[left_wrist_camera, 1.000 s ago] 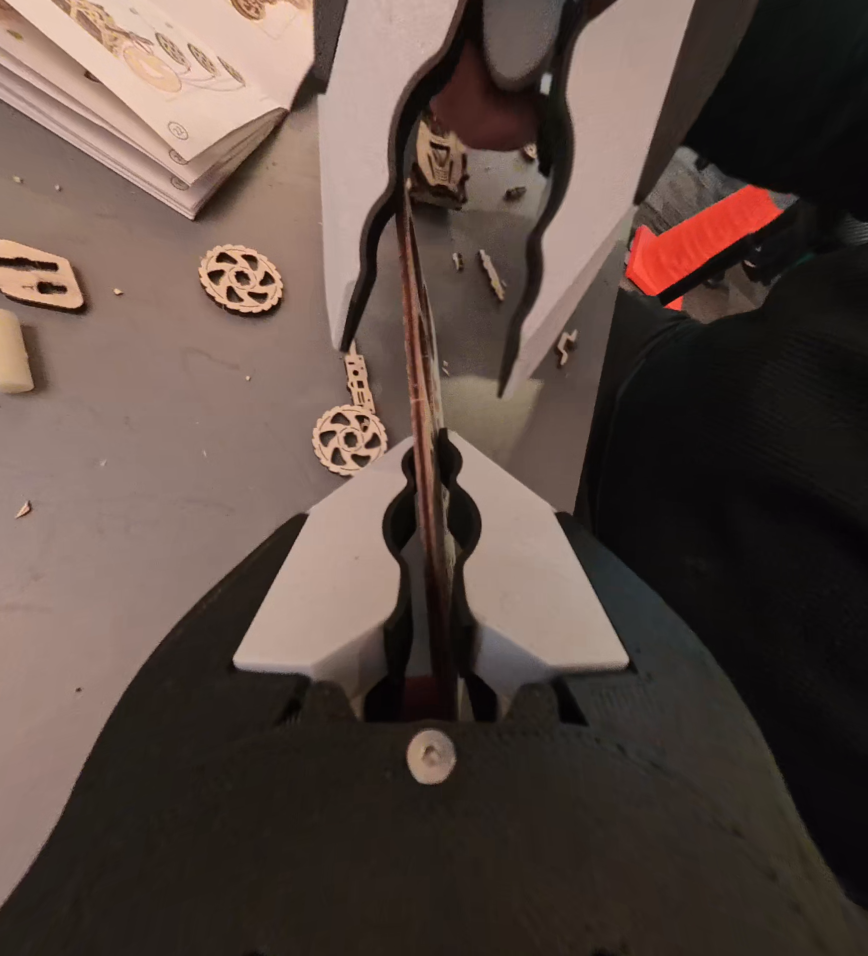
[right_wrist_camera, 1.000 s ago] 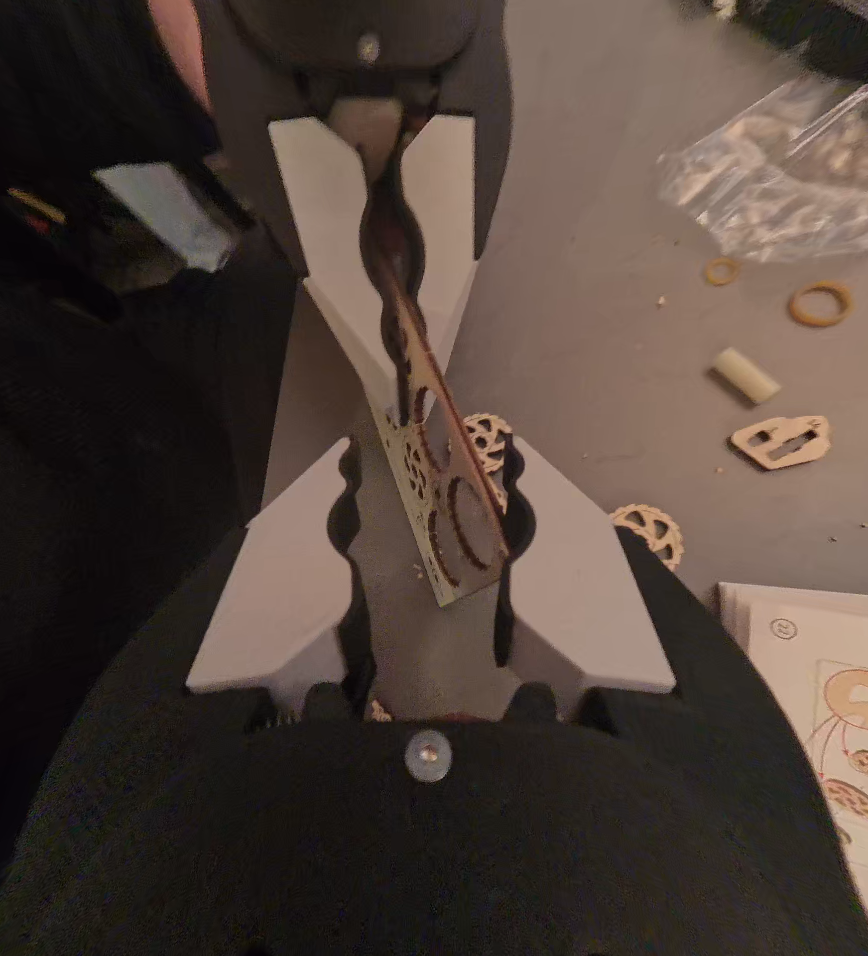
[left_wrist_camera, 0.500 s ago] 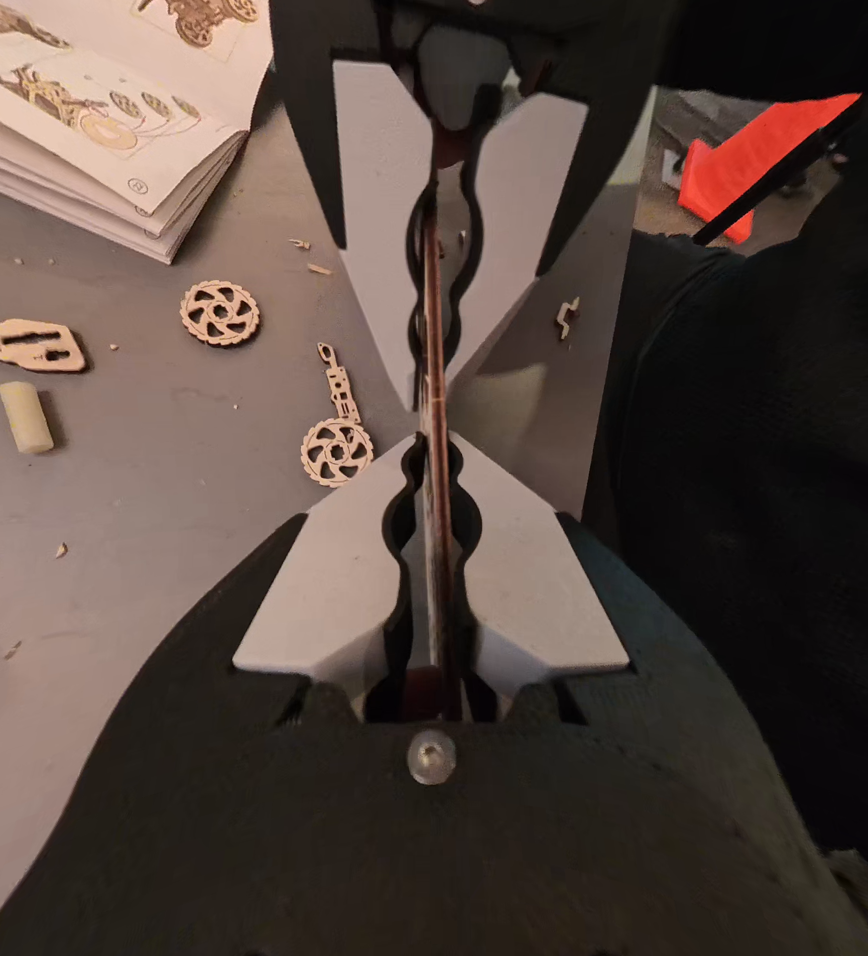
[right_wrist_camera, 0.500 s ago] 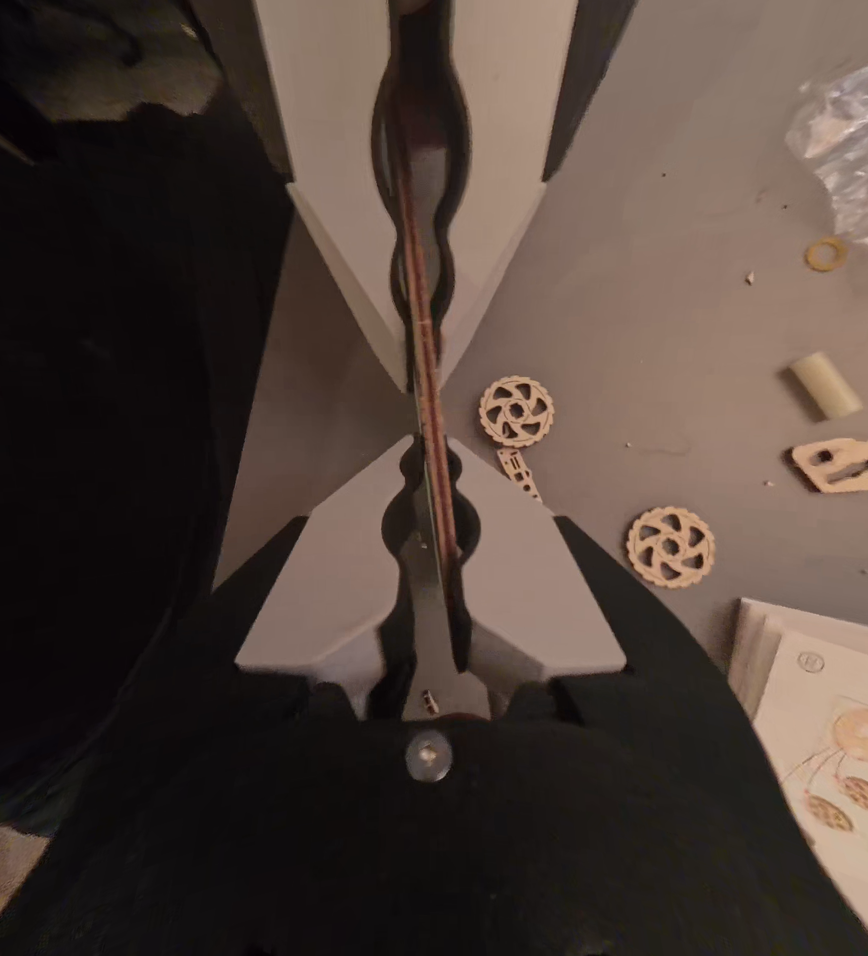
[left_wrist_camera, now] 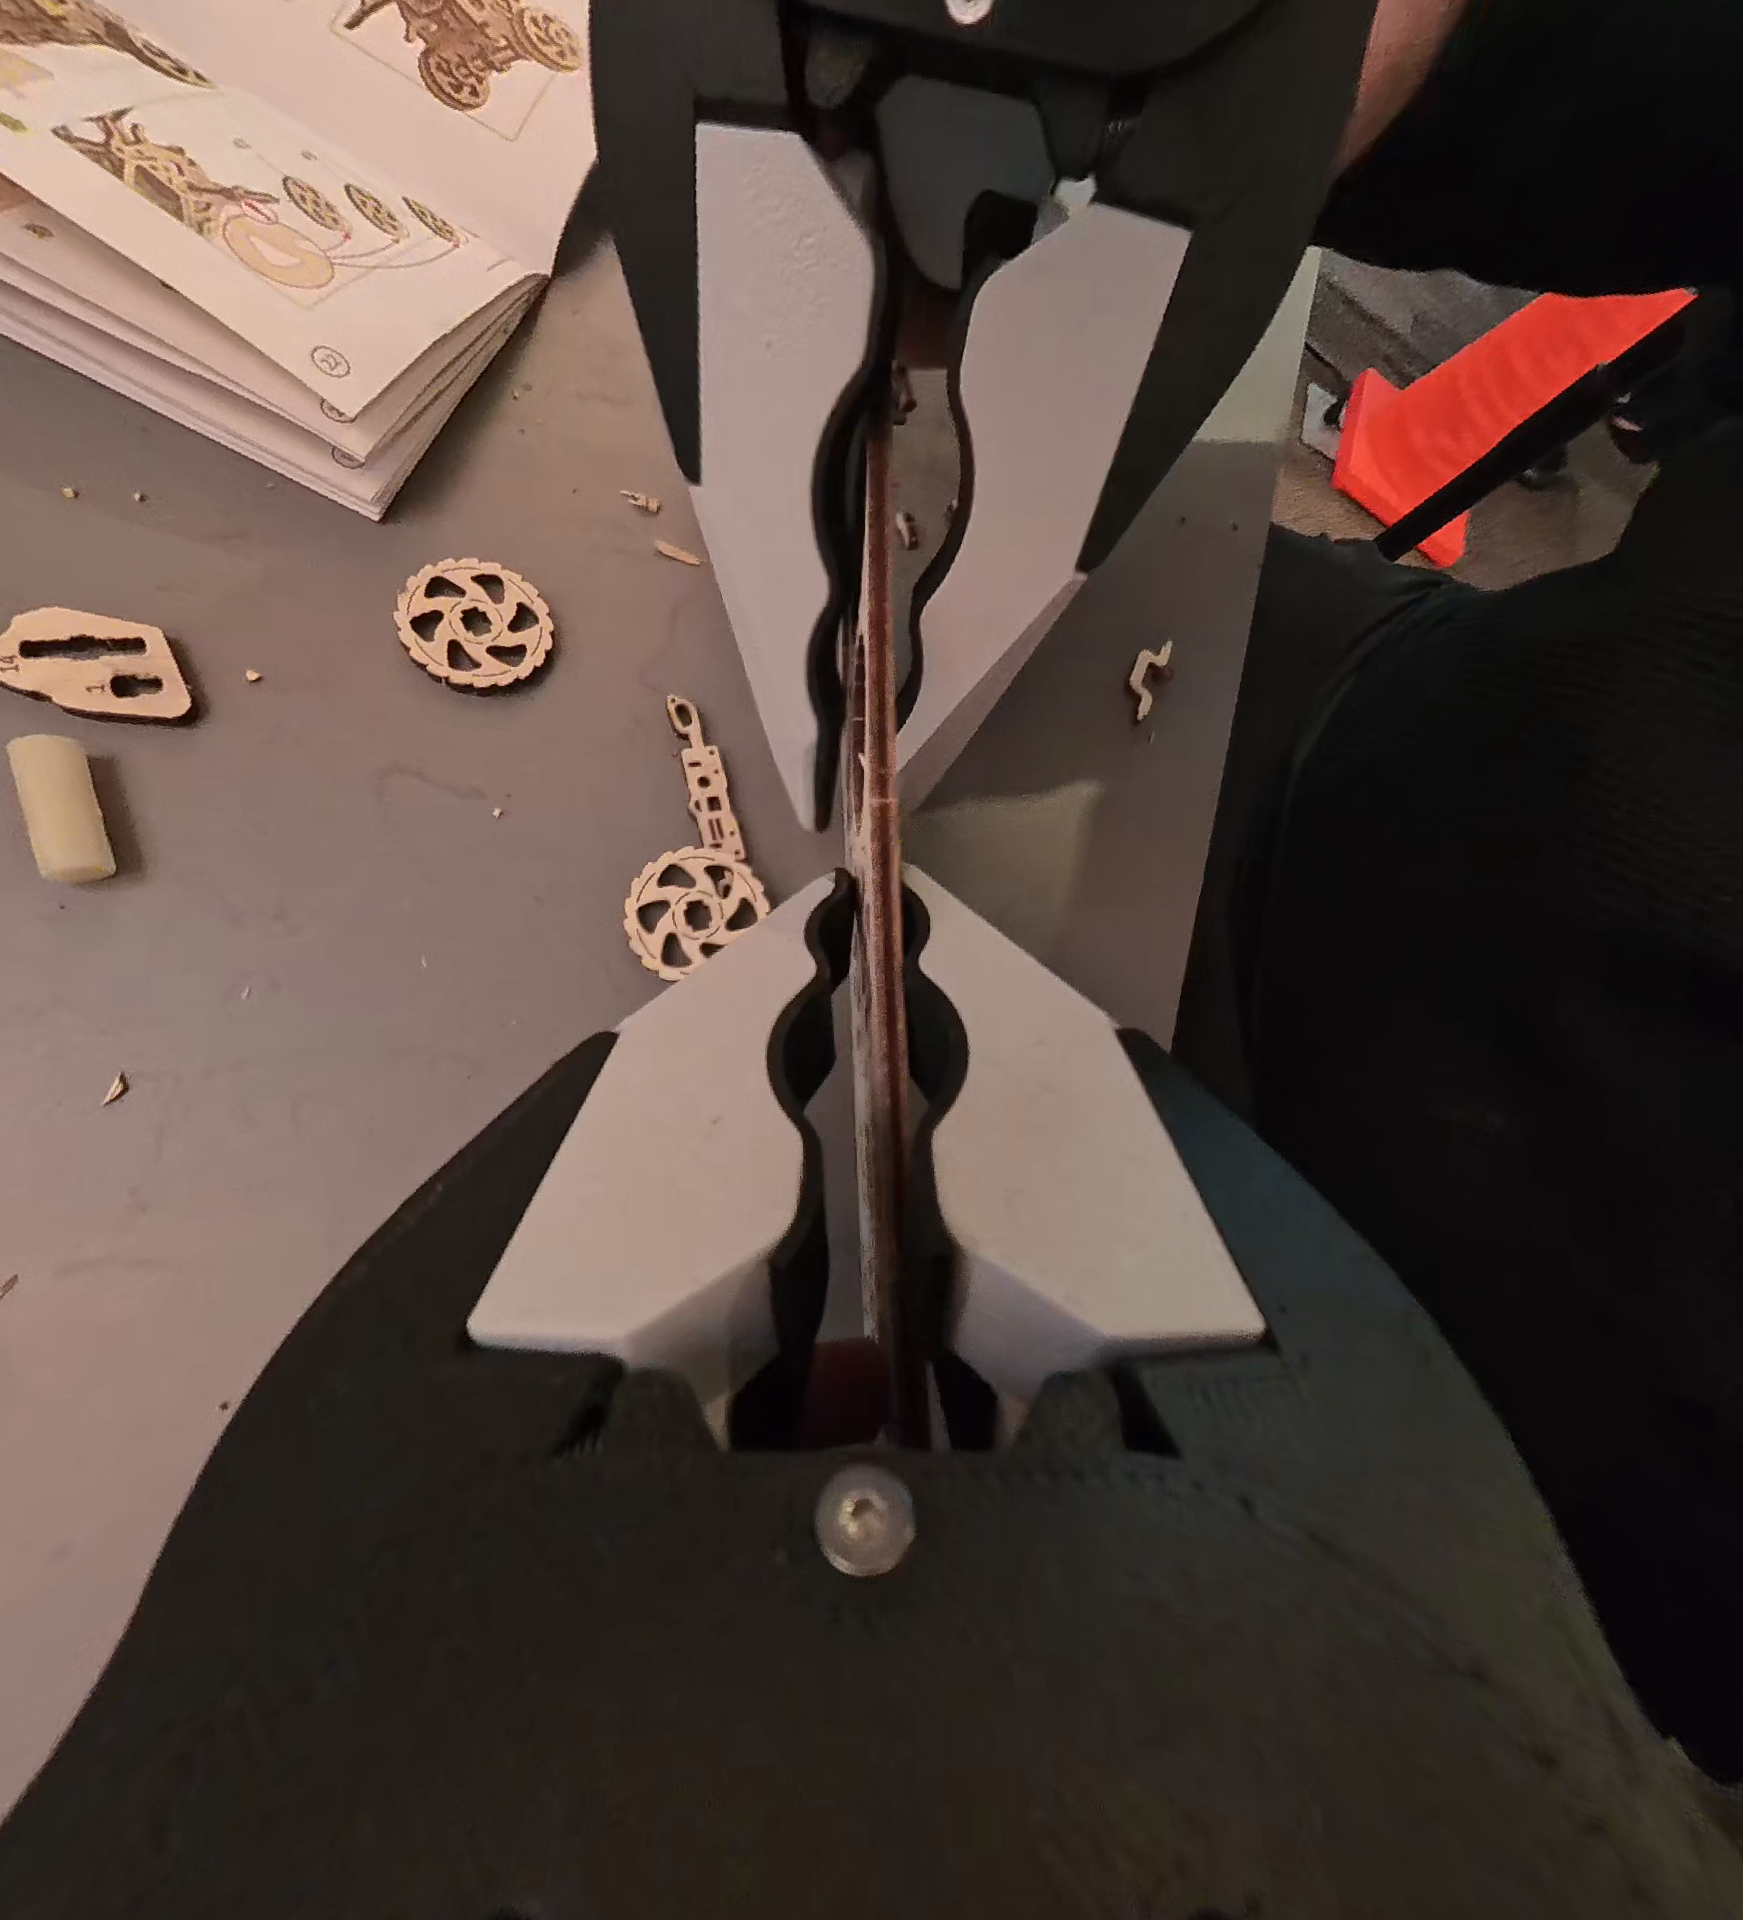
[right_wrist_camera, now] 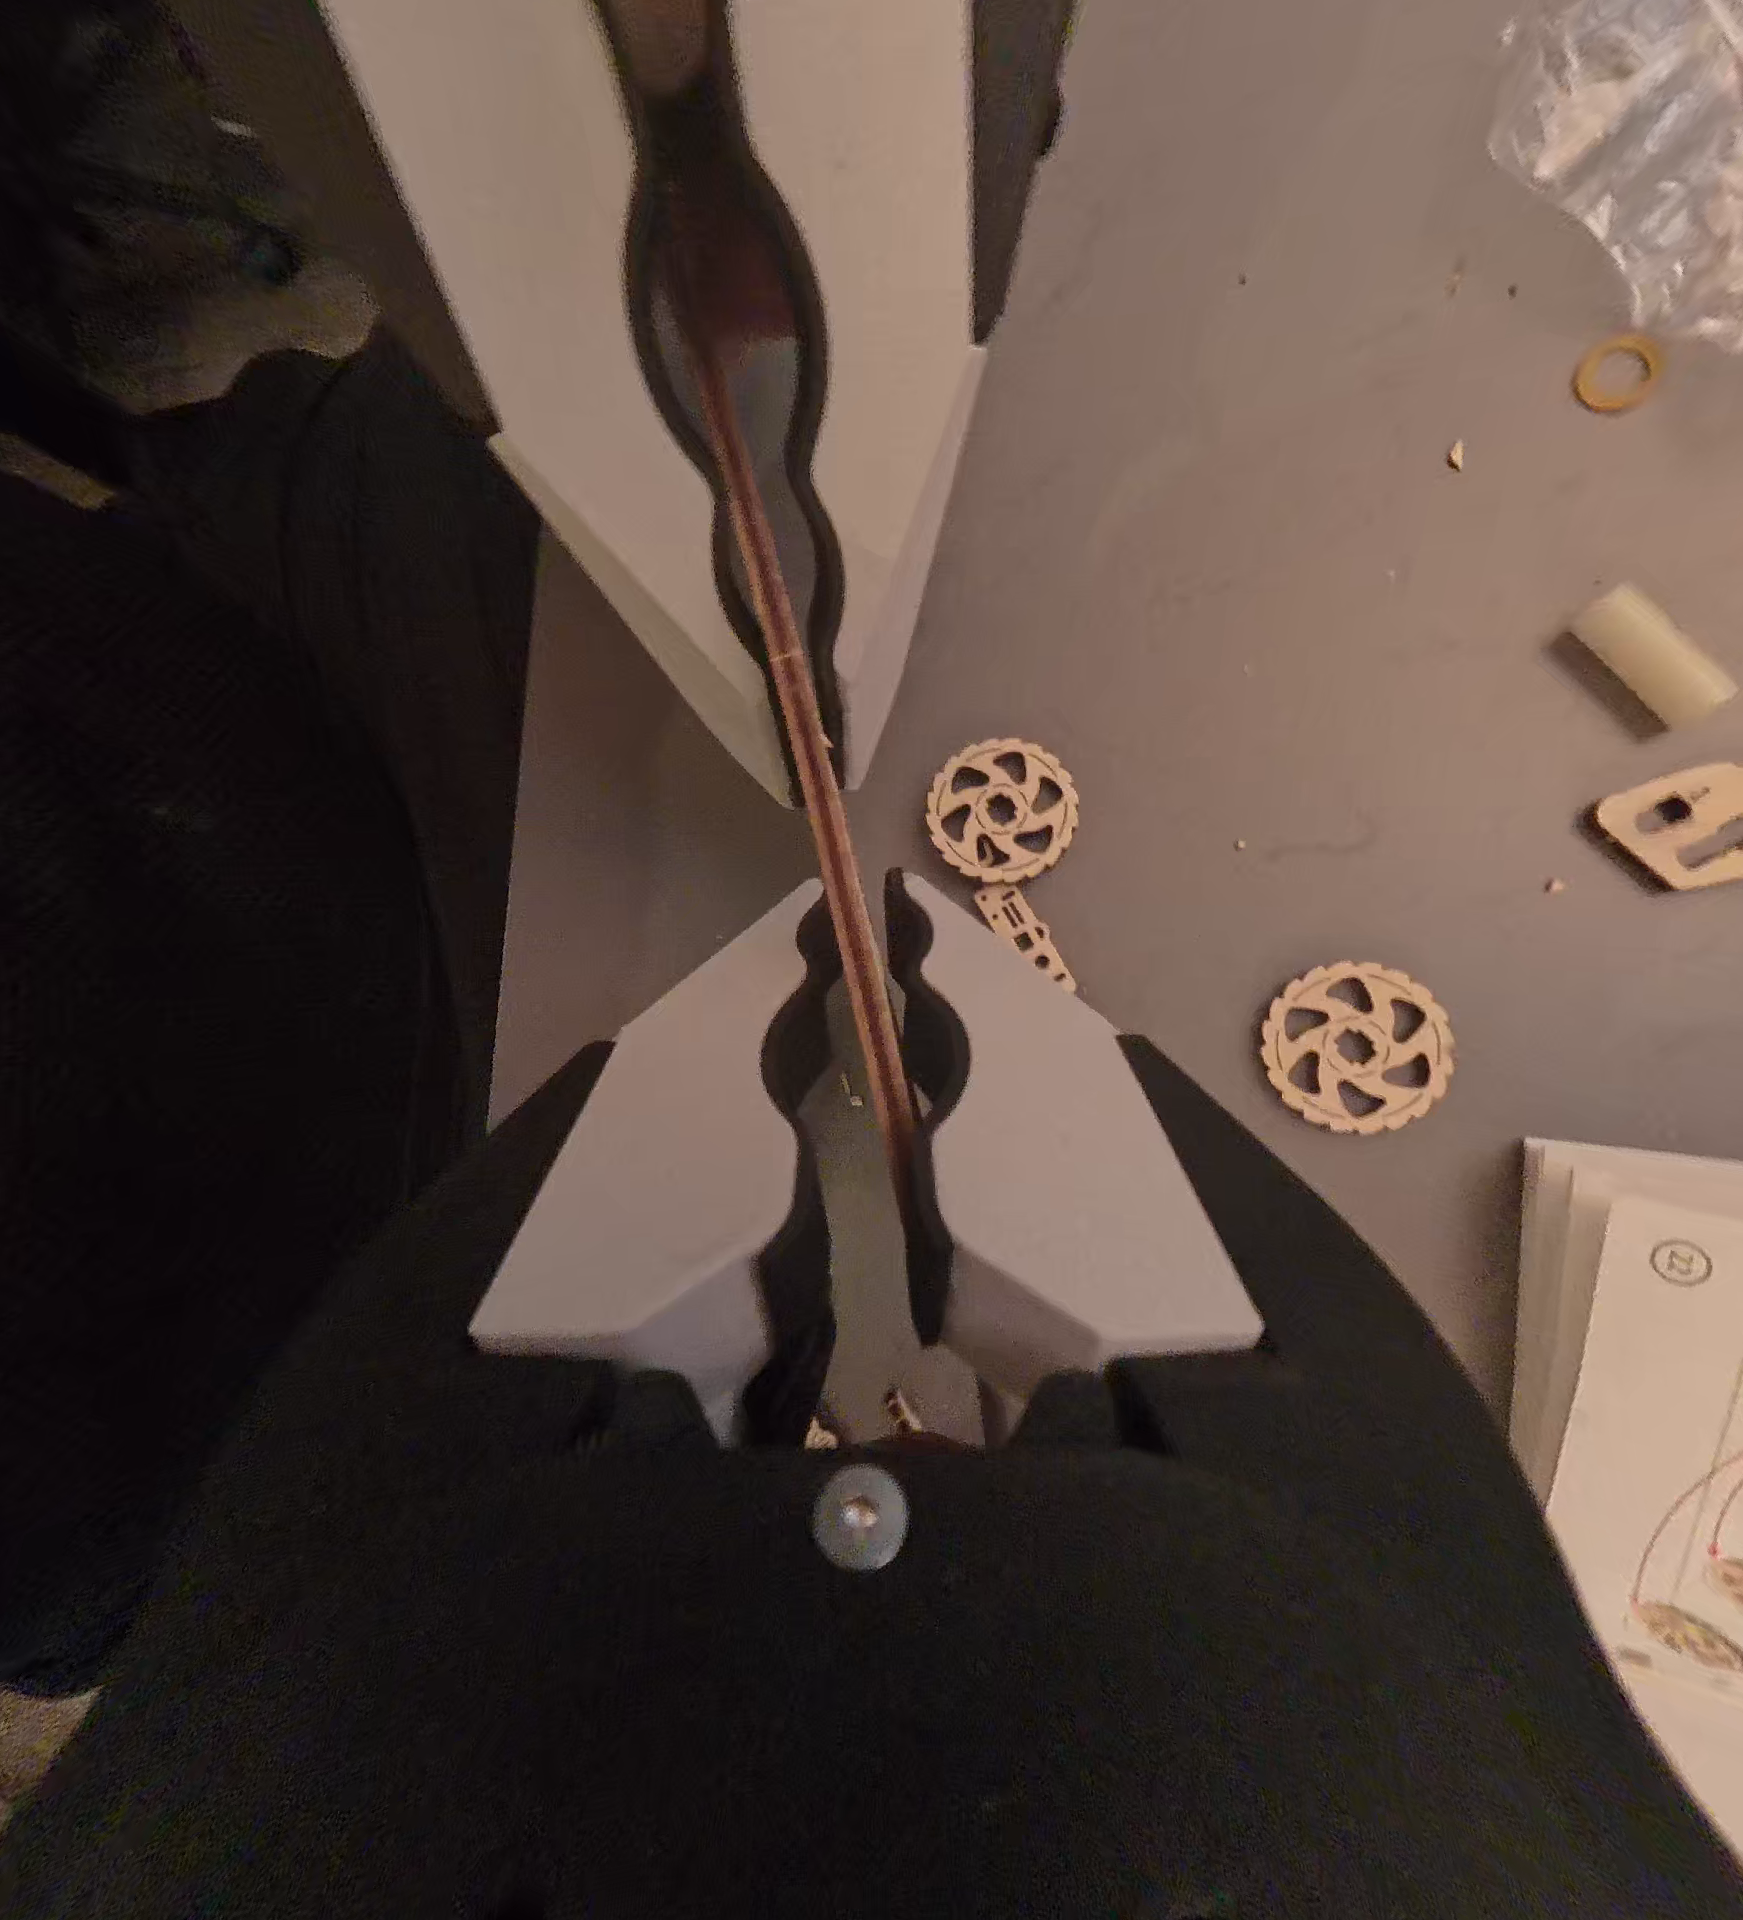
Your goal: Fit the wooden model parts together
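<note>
Both tools, left tool (left_wrist_camera: 869, 894) and right tool (right_wrist_camera: 851, 883), clamp one thin brown wooden sheet (left_wrist_camera: 879, 727) edge-on, nose to nose; its long axis runs between them.

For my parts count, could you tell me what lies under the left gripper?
The left gripper hides part of one toothed wooden wheel on the grey table; anything farther beneath is covered.

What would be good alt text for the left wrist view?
Two tools meet tip to tip, the left tool below and the right tool above, both shut on a thin wooden sheet seen edge-on. On the grey table lie two wooden gears, a slotted plate and an open instruction booklet.
</note>
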A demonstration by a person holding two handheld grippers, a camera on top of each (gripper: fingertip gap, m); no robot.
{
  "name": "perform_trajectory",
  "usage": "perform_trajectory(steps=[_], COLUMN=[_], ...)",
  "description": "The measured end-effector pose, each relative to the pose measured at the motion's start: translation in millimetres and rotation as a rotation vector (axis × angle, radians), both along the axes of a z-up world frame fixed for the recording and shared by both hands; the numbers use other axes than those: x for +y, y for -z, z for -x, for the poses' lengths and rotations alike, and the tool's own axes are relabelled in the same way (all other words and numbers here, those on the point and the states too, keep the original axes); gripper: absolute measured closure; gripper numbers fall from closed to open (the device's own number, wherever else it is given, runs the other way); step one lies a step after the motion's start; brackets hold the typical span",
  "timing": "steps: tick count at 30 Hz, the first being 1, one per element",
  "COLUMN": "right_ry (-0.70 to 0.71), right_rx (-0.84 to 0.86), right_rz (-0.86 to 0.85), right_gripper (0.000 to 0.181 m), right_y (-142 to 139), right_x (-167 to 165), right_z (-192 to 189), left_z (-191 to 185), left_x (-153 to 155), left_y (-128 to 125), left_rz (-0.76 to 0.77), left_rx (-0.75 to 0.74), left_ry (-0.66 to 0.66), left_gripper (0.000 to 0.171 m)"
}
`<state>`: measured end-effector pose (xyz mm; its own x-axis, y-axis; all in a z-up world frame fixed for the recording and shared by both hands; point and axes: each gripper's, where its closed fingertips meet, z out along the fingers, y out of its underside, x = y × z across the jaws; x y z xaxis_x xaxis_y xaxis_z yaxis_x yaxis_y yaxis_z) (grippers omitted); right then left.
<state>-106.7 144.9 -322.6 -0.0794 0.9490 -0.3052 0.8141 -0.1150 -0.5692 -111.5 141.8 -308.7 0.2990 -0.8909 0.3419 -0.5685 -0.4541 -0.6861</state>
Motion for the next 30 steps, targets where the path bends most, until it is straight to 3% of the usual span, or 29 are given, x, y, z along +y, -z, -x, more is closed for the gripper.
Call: perform_trajectory(steps=[5,11,18,22,25,30], right_ry=[0.012,0.021,0.077,0.093,0.069,0.058], right_rx=[0.033,0.034,-0.026,0.045,0.024,-0.004], right_rz=[-0.018,0.048,-0.121,-0.043,-0.006,-0.075], right_gripper=[0.168,0.175,0.169,0.161,0.158,0.157], right_y=[-0.7,-2.0,3.6,-0.8,-1.9,-0.9], right_x=[3.6,3.3,20.1,19.8,17.7,24.4], right_z=[3.1,4.4,6.4,11.7,4.4,-11.2], left_z=[-0.1,0.5,4.5,5.2,1.7,4.6], left_x=[1.3,3.8,11.2,10.7,10.2,10.0], left_y=[-0.6,0.0,1.4,-0.3,1.6,2.1], left_rz=[0.028,0.050,0.053,0.036,0.121,0.135], left_rx=[-0.017,-0.029,-0.040,-0.031,-0.073,-0.092], left_ry=[0.006,0.007,-0.038,-0.013,-0.035,-0.030], left_gripper=[0.169,0.169,0.169,0.169,0.162,0.163])
